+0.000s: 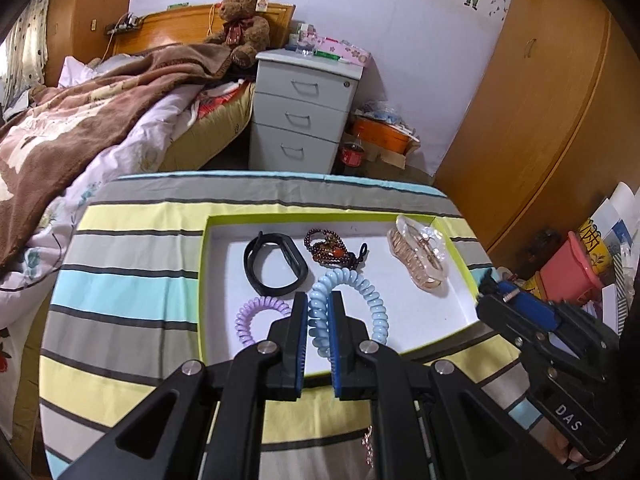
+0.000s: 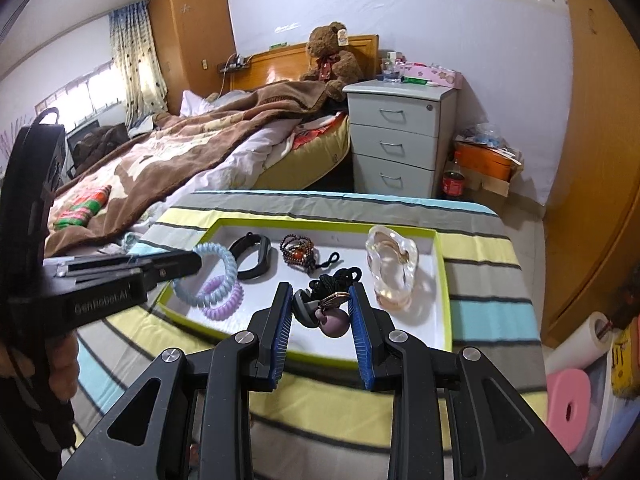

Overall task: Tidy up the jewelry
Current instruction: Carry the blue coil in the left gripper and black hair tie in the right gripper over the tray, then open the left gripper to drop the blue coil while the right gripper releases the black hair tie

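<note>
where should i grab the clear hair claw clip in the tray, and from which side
Take the clear hair claw clip across its narrow width near the middle, coming down from above. It lies flat and lengthwise in the tray, close to the right wall, so a side approach looks cramped. The right gripper is nearer; it is open, with a keychain charm between its fingers.

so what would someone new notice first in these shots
Probably the white tray with its lime-green rim on the striped cloth, holding jewelry. The left gripper has its jaws shut on the pale blue coil bracelet, with a purple coil bracelet beside it. The right gripper has its jaws spread around a keychain charm, and a brown teddy bear sits at the bed's headboard behind.
</note>
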`<state>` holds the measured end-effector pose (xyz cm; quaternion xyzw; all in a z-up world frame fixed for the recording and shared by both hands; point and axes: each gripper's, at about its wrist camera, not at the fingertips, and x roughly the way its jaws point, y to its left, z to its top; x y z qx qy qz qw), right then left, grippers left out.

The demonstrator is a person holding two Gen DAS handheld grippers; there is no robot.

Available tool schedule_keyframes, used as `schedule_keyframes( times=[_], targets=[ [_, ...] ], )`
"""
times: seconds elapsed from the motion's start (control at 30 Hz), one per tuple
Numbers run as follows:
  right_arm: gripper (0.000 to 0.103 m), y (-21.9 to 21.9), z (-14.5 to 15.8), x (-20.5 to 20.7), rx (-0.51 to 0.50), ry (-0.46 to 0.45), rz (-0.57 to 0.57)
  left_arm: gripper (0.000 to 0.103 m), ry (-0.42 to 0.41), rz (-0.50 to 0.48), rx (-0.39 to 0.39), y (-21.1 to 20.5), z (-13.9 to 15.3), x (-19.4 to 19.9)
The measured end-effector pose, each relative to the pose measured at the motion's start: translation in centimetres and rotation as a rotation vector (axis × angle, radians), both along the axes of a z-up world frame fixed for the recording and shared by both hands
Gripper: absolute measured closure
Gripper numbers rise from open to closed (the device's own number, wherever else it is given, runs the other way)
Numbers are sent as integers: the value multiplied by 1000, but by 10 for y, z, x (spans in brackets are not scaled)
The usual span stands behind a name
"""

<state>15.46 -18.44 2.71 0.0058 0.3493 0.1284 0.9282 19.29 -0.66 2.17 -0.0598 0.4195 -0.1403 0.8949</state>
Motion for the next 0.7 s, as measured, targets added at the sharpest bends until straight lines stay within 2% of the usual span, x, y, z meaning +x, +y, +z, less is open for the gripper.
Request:
schedule_keyframes(
  times=[0.37, 0.7],
  targets=[
    [74, 10, -26, 52, -36, 77, 36, 93, 88, 1, 2, -9, -36, 24],
    [74, 21, -45, 73, -81, 134, 74, 93, 116, -8, 28, -14, -48, 34]
  ],
)
